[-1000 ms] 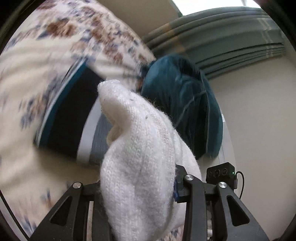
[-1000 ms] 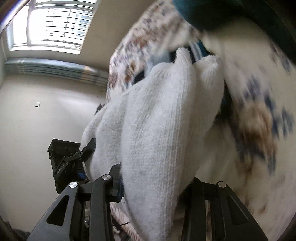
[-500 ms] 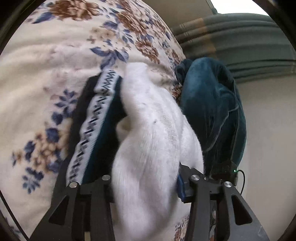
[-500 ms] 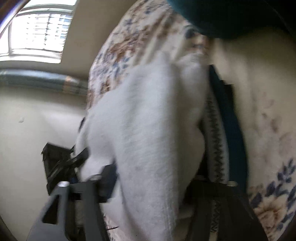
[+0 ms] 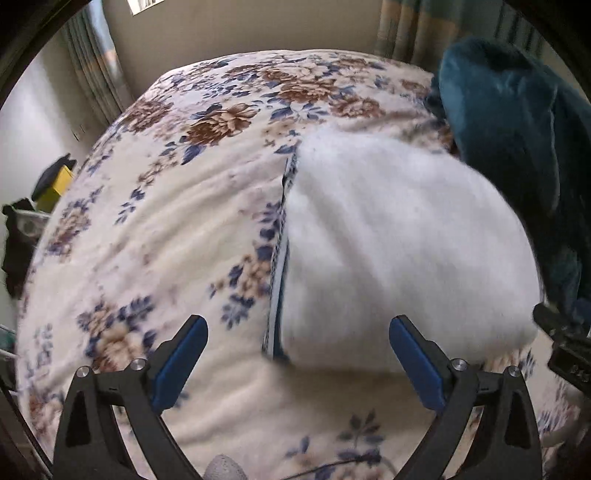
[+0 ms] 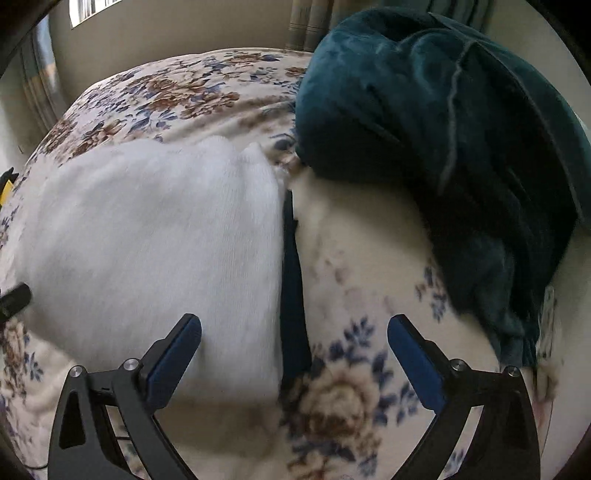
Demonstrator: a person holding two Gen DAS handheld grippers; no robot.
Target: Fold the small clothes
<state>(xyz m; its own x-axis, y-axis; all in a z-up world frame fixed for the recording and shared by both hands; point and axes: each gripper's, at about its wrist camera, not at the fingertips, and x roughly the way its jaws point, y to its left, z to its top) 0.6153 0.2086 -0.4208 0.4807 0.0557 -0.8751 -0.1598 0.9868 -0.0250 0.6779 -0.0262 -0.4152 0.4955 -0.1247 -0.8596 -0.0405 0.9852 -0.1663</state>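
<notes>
Left gripper (image 5: 297, 350) is hovering nearest the lens with its blue-padded fingers (image 5: 415, 363) spread wide, gripping nothing. Right gripper (image 6: 294, 349) is hovering likewise — fingers (image 6: 171, 360) spread wide and empty. Just beyond both, the white knit garment (image 5: 391, 258) is lying as a folded block on the floral bedspread (image 5: 166, 221), covering a dark patterned garment (image 5: 279, 280) whose striped edge is showing along one side; in the right wrist view the same white block (image 6: 155, 254) is sitting left of centre with the dark edge (image 6: 293, 295) peeking out beside it. Farther back, a heaped teal plush blanket (image 6: 443, 129) is resting on the bed, near the white garment's far corner. Behind the bed, curtains (image 5: 424, 29) are hanging along the wall.
</notes>
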